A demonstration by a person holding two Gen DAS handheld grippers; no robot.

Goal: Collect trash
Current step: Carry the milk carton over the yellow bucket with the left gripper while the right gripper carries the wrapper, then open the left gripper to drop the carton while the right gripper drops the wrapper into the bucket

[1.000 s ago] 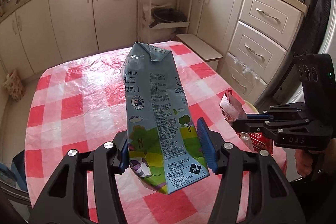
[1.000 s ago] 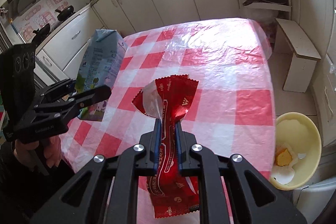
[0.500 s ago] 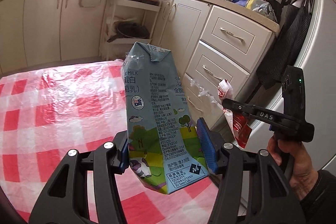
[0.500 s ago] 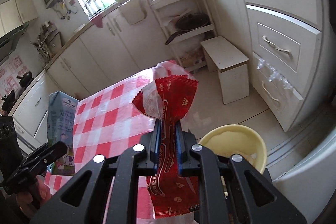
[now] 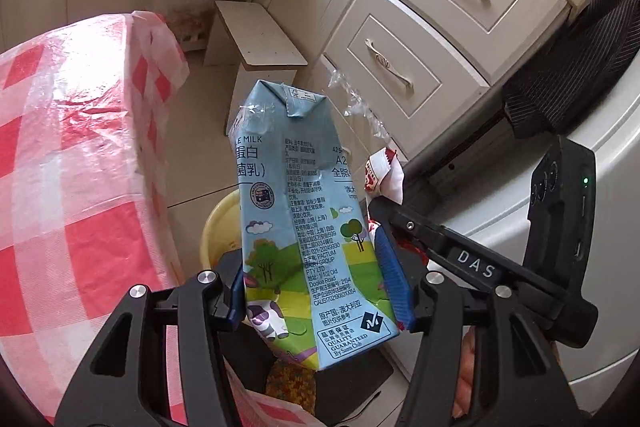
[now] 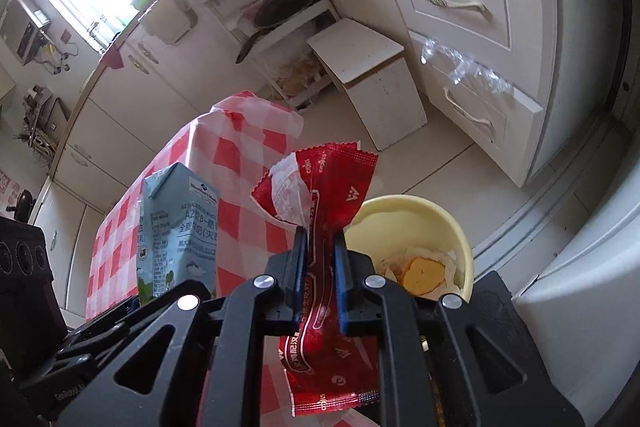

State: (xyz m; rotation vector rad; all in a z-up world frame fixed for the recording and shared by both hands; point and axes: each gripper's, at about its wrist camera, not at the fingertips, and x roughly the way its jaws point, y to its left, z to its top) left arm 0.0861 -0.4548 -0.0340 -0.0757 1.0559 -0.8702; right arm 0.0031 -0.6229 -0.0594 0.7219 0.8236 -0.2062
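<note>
While both loads hang off the surface (image 5: 72, 155), left tool (image 5: 316, 291) clamped on milk carton (image 5: 304, 211), right tool (image 6: 320, 267) on red wrapper (image 6: 332, 187): carrying step. Next: release above yellow bin (image 6: 440, 223).

A white stool (image 5: 262, 39) stands on the floor before me, beside cream drawers (image 5: 432, 27). A pan (image 6: 280, 9) sits on the open shelf.
</note>
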